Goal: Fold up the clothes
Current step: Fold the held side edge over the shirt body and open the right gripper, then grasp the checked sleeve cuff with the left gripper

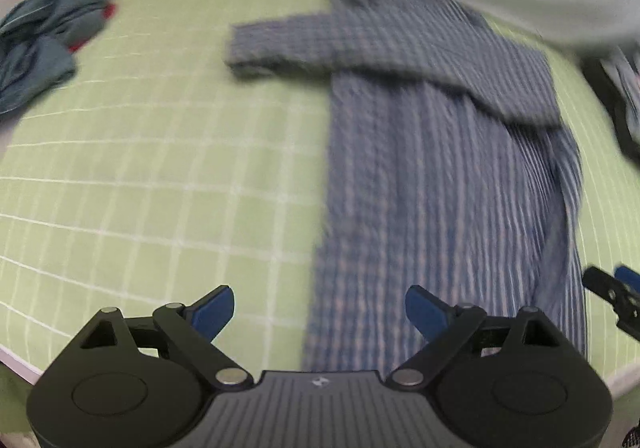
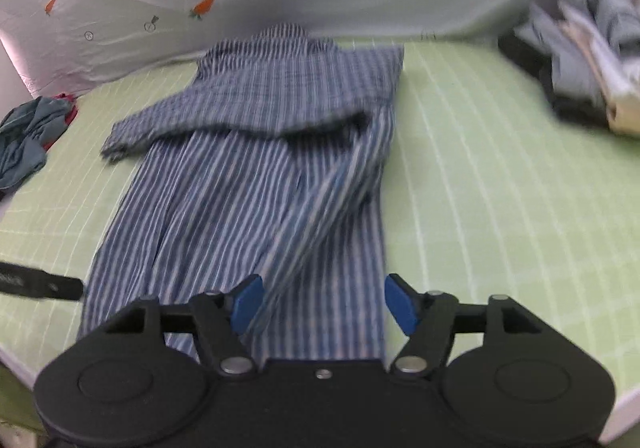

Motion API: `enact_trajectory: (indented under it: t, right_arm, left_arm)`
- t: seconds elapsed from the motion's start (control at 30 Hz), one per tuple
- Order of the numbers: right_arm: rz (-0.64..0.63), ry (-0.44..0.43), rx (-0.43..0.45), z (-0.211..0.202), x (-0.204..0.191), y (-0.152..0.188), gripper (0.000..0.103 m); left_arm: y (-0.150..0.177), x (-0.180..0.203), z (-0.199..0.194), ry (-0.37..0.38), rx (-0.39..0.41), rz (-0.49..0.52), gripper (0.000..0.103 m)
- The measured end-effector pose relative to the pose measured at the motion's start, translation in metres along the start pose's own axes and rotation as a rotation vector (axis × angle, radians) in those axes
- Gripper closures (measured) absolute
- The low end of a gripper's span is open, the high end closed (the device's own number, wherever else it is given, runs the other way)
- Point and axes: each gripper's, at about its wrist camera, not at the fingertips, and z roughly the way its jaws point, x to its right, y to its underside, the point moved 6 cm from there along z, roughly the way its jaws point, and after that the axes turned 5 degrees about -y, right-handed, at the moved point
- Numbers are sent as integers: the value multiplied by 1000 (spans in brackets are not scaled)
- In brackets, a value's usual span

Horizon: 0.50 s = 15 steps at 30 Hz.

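While the left wrist view is blurred, we see the shirt (image 1: pixel 432 152) lying long on the green mat (image 1: pixel 160 176), its sides turned in and one sleeve across the top. Our left gripper (image 1: pixel 320 312) hangs over the near hem with jaws spread and empty. The right gripper (image 1: pixel 612 296) shows at the edge.

From the right wrist view, the right gripper (image 2: pixel 324 304) is also over the hem, jaws spread, holding nothing. The sleeve sticks out past the left edge. We judge the lengthwise fold comes next: take both hem corners evenly and keep the sides tucked. Other clothes (image 2: pixel 580 88) lie apart.
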Motion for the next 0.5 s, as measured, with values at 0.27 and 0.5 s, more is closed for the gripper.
enact_trajectory:
  t: [0.27, 0.5]
  right_arm:
    - [-167, 92, 49, 37, -5, -58, 26]
    - [-269, 197, 9, 98, -11, -89, 20]
  left_arm:
    - [-57, -39, 18, -34, 34, -168, 10]
    - [-116, -60, 56, -51, 26, -202, 10]
